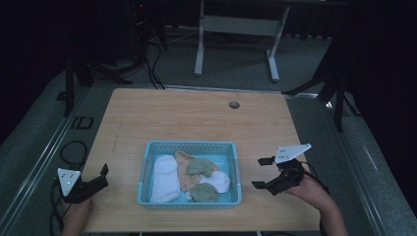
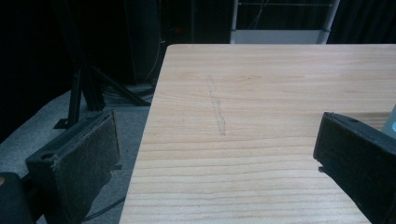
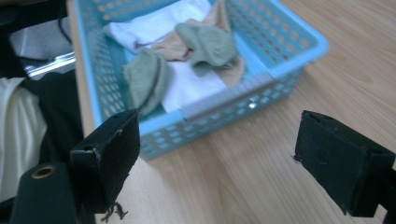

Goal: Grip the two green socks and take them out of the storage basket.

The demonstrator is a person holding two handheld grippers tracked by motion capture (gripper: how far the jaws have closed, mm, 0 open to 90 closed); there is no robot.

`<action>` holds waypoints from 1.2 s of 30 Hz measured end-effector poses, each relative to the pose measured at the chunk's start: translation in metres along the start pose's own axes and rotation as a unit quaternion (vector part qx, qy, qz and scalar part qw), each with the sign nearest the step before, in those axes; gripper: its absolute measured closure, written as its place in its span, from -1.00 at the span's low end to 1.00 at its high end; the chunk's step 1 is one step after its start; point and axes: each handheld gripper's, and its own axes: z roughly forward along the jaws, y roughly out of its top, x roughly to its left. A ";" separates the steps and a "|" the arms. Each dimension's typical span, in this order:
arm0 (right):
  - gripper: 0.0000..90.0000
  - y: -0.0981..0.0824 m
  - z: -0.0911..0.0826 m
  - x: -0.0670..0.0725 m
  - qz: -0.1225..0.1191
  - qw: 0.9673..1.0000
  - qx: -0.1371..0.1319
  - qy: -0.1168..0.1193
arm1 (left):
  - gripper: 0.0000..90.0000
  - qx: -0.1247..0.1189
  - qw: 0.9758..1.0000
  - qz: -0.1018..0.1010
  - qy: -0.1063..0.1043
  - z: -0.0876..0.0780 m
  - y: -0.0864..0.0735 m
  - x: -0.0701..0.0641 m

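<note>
I see one light blue basket point(image 1: 189, 145) on the bench point(image 1: 196, 118), sitting at about 6 o'clock of the bench top, near the front edge. Sock count inside: two white, two green, one peach, five total. The big white sock point(image 1: 164, 177) lies along the basket's 9 o'clock side. The peach sock point(image 1: 183, 169) is in the middle. One green sock point(image 1: 199, 167) lies on it, the other green sock point(image 1: 204, 192) is at 5 o'clock, and the smaller white sock point(image 1: 219, 181) lies between them at 3 o'clock. My left gripper point(image 1: 96, 179) is at the basket's 9 o'clock, fingers wide apart, nothing in them. My right gripper point(image 1: 263, 173) is at 3 o'clock, near the basket, fingers also spread wide and empty. Two grippers, both clear of the basket.
</note>
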 end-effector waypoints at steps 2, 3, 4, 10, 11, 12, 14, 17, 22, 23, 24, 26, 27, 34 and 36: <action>-0.69 0.006 0.003 0.003 -0.005 1.000 0.006 0.007 | -0.98 0.000 1.000 0.000 -0.001 0.000 0.000 0.000; -0.69 0.006 0.003 0.003 -0.005 1.000 0.006 0.007 | -0.98 0.000 1.000 0.000 -0.001 0.000 0.000 0.000; -0.69 0.009 0.004 0.003 -0.009 1.000 0.007 0.009 | -0.98 0.000 1.000 0.000 -0.001 0.000 0.000 0.000; -0.69 0.029 0.014 0.010 -0.036 0.999 0.017 0.024 | -0.98 -0.001 1.000 -0.001 -0.001 0.000 0.000 0.000; -0.68 0.031 0.016 0.011 -0.038 0.999 0.018 0.025 | -0.98 -0.002 1.000 -0.001 -0.001 0.000 0.000 0.000; -0.68 0.034 0.018 0.012 -0.043 0.998 0.023 0.029 | -0.98 -0.003 1.000 -0.002 0.000 0.000 0.000 0.000; -0.63 0.039 0.024 0.014 -0.054 0.998 0.030 0.034 | -0.98 -0.003 1.000 -0.003 -0.001 0.000 0.000 0.001; -0.62 0.044 0.033 0.017 -0.062 0.996 0.038 0.049 | -0.98 -0.002 1.000 -0.003 -0.002 0.000 0.000 0.001; -0.56 0.051 0.049 0.021 -0.073 0.994 0.054 0.066 | -0.98 -0.003 1.000 -0.003 -0.001 0.000 0.000 0.001; -0.48 0.052 0.052 0.022 -0.076 0.993 0.060 0.068 | -0.98 -0.003 1.000 -0.004 -0.002 0.000 0.000 0.001; -0.43 0.053 0.055 0.023 -0.079 0.992 0.065 0.069 | -0.98 -0.003 1.000 -0.004 -0.002 0.000 0.000 0.001; -0.36 0.056 0.061 0.024 -0.084 0.991 0.076 0.073 | -0.98 -0.003 1.000 -0.005 -0.003 0.000 0.000 0.001; -0.34 0.057 0.065 0.026 -0.086 0.990 0.081 0.070 | -0.98 -0.003 1.000 -0.004 -0.003 -0.001 0.000 0.001; -0.16 0.064 0.089 0.035 -0.100 0.984 0.116 0.088 | -0.98 -0.003 1.000 -0.004 -0.003 0.000 0.000 0.001; -0.12 0.066 0.096 0.037 -0.105 0.982 0.125 0.091 | -0.98 -0.003 1.000 -0.005 -0.003 0.000 0.000 0.001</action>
